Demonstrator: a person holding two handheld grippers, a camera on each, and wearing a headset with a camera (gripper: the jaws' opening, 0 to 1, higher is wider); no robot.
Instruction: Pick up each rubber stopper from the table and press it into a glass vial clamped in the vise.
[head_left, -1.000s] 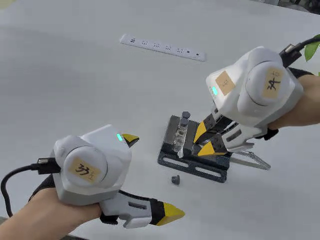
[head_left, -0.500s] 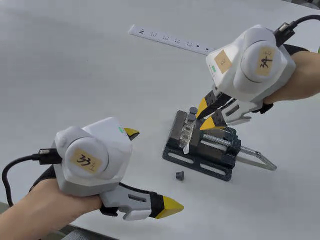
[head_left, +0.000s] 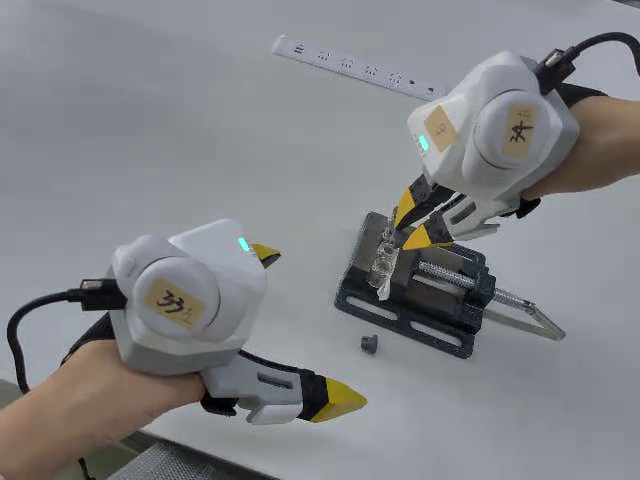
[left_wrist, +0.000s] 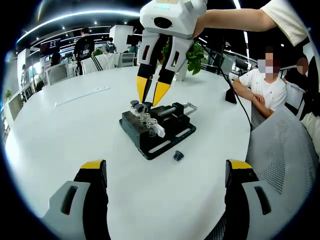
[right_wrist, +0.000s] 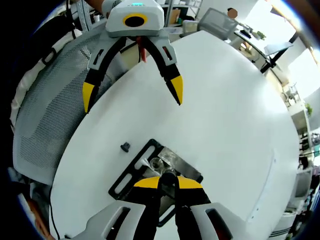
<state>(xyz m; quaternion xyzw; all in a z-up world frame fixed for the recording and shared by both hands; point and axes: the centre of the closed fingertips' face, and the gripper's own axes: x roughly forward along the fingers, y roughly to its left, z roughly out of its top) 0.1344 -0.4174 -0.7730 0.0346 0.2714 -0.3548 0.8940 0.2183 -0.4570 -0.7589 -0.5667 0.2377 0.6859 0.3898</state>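
Observation:
A black vise (head_left: 430, 300) on the white table clamps a row of clear glass vials (head_left: 383, 268). My right gripper (head_left: 415, 225) hangs over the far end of that row. In the right gripper view its yellow tips (right_wrist: 168, 183) stand close together with a dark rubber stopper (right_wrist: 168, 176) between them, at the top of a vial. A second stoppered vial (left_wrist: 135, 103) stands beside it. One loose stopper (head_left: 369, 344) lies on the table in front of the vise. My left gripper (head_left: 300, 327) is wide open and holds nothing, near the table's front edge.
A white power strip (head_left: 350, 68) lies at the back of the table. The vise's handle (head_left: 525, 310) sticks out to the right. A mesh chair (left_wrist: 285, 150) and a seated person (left_wrist: 265, 85) are beyond the table edge.
My right gripper has moved from over the vise's screw side to the far end of the vial row, now hiding the stoppered vials in the head view. The left gripper has stayed open and roughly in place.

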